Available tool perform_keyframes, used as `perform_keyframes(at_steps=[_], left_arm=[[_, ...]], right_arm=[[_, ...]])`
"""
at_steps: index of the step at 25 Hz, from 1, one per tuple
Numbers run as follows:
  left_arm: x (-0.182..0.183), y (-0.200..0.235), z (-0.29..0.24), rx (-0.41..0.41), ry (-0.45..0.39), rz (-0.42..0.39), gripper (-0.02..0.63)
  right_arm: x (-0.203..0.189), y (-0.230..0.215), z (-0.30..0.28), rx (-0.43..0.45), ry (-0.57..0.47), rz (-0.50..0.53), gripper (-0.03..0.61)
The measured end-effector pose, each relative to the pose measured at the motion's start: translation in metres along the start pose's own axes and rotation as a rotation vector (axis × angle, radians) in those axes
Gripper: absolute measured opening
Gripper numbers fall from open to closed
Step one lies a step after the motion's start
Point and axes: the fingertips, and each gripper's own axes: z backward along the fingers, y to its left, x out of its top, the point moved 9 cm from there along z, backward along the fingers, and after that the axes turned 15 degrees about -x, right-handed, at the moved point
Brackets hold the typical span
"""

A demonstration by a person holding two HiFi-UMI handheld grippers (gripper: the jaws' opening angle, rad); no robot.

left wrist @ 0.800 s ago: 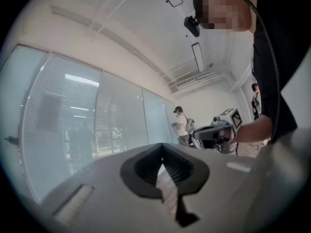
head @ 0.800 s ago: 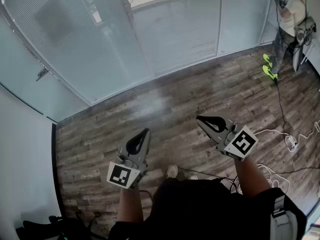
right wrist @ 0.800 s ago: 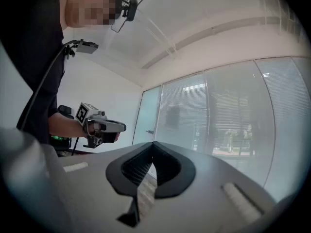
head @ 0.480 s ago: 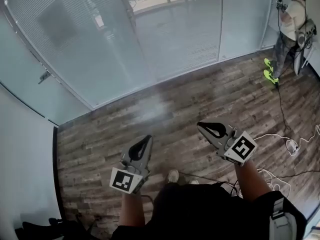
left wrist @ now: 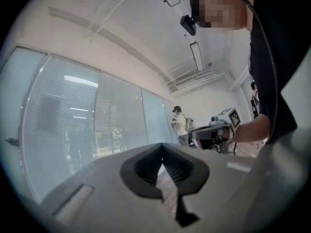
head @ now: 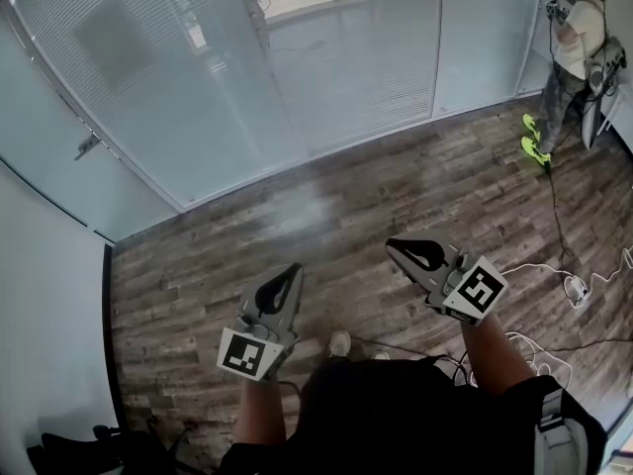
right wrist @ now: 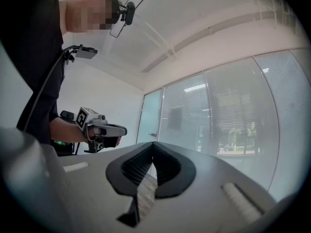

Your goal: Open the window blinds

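Spanning the upper frame: window blinds (head: 198,77), hanging lowered, likely light, with thin, easily bent slats; probably calling for a cord or wand, none discernible. Hovering lower centre over the wooden floor (head: 346,196), well apart: left gripper (head: 289,269) and right gripper (head: 395,245), both clenched, empty.

Window blinds (head: 129,77), tops out of view

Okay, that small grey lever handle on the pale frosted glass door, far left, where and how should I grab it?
Take the small grey lever handle by its free end, coming straight at the pale frosted glass door from the room side. It looks like a slim, roughly level bar standing off the glass, so one jaw above and one below should fit.
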Motion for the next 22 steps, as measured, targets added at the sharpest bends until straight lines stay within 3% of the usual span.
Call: perform_keyframes(at_steps=[9,22], left_arm=[[-0.001,-0.01,0.001,0.001,-0.007,0.01,0.005],[0.004,-0.014,-0.002,0.006,-0.001,0.0,0.005]], right_arm=[[-0.006,0.01,0.011,0.037,0.011,0.015,0.006],[-0.001,-0.003,0.02,0.006,-0.031,0.024,0.006]])
